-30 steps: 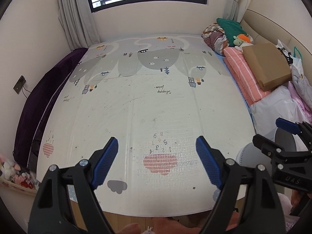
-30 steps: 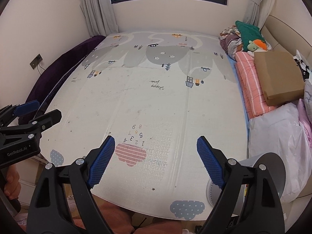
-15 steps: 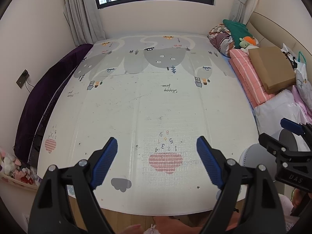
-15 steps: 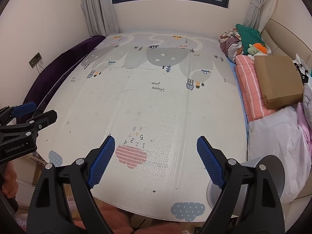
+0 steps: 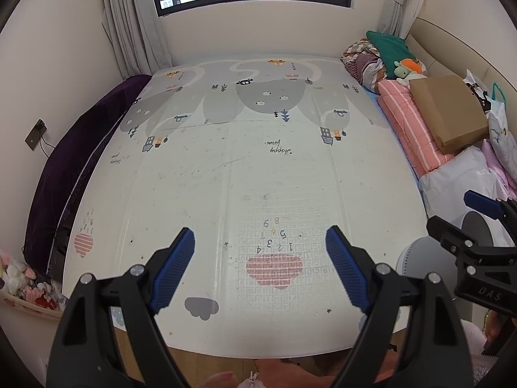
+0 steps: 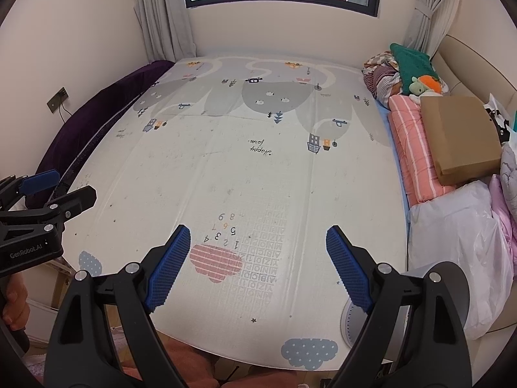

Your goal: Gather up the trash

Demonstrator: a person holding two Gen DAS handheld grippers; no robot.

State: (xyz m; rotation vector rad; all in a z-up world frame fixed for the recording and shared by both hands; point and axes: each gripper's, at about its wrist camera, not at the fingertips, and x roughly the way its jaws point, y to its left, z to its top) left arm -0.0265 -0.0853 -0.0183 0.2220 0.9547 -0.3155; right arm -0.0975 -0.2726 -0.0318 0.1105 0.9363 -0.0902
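Note:
My left gripper is open and empty, held above the near edge of a large patterned play mat. My right gripper is open and empty, held over the same mat. Each gripper shows at the edge of the other's view: the right one and the left one. A round grey bin with a dark rim stands at the mat's near right corner; it also shows in the left wrist view. No loose trash shows on the mat, only small dark specks.
A purple rolled cushion lies along the left wall. Pink striped bedding, a brown cardboard box, folded clothes with a plush toy and a white plastic bag line the right side. A basket of soft toys sits at the near left.
Both views have tilted up slightly, showing more of the window and far wall. Both grippers stay open.

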